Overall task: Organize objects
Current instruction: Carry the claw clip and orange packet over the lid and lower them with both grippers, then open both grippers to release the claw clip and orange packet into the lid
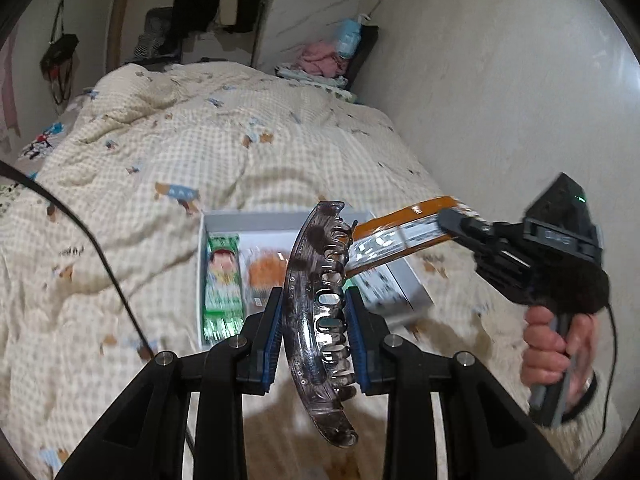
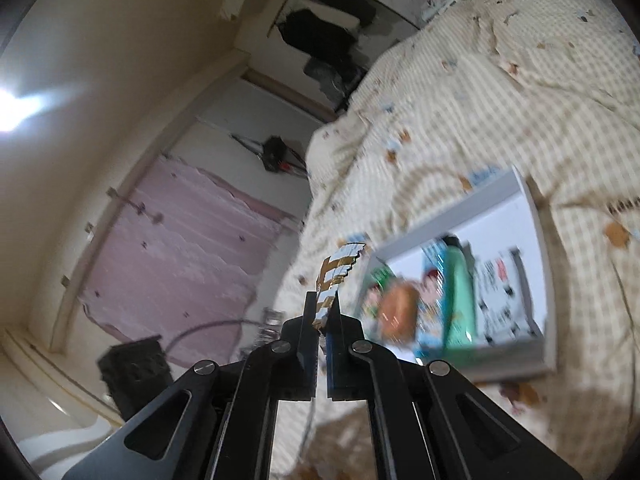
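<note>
My left gripper (image 1: 314, 332) is shut on a large smoky translucent hair claw clip (image 1: 318, 312), held upright between the blue pads above the bed. Beyond it a white open box (image 1: 416, 284) lies on the quilt, holding a green snack packet (image 1: 223, 288), an orange-printed packet (image 1: 266, 276) and a black-and-white printed packet (image 1: 378, 286). My right gripper (image 2: 322, 312) is shut on a flat orange and silver sachet (image 2: 338, 276), seen edge-on. In the left wrist view the right gripper (image 1: 452, 220) holds that sachet (image 1: 400, 236) over the box's right side. The box (image 2: 540, 240) appears blurred in the right wrist view.
A checked cream quilt (image 1: 192, 152) with small animal prints covers the bed. A black cable (image 1: 100, 248) crosses the quilt at left. Folded clothes (image 1: 324, 60) lie at the bed's far end by the wall. A person's hand (image 1: 552, 344) grips the right tool's handle.
</note>
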A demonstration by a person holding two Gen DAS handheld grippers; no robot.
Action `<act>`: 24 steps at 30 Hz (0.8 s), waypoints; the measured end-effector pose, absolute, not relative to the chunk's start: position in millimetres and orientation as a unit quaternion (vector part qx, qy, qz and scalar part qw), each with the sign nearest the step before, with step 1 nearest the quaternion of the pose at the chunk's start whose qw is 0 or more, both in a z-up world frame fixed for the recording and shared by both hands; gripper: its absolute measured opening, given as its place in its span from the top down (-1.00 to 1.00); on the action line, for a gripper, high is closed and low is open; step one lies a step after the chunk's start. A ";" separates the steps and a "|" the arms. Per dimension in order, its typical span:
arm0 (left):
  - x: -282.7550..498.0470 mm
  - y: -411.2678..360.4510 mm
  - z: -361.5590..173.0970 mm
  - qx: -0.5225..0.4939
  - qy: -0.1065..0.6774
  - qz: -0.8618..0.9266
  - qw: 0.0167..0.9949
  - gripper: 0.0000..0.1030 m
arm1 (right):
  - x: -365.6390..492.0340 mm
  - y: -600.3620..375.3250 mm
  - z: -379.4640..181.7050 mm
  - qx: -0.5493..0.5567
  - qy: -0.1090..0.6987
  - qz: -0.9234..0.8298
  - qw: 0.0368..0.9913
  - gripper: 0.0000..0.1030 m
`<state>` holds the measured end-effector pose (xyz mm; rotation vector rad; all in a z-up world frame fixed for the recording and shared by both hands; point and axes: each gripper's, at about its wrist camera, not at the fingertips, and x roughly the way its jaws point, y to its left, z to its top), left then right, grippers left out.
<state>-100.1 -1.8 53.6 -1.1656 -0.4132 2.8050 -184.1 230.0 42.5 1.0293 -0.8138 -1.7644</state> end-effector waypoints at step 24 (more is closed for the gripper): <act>-147.3 -12.4 18.5 -0.372 -0.106 0.921 -0.049 -0.47 | -186.5 215.2 6.1 0.432 -0.246 -0.792 0.354 -0.54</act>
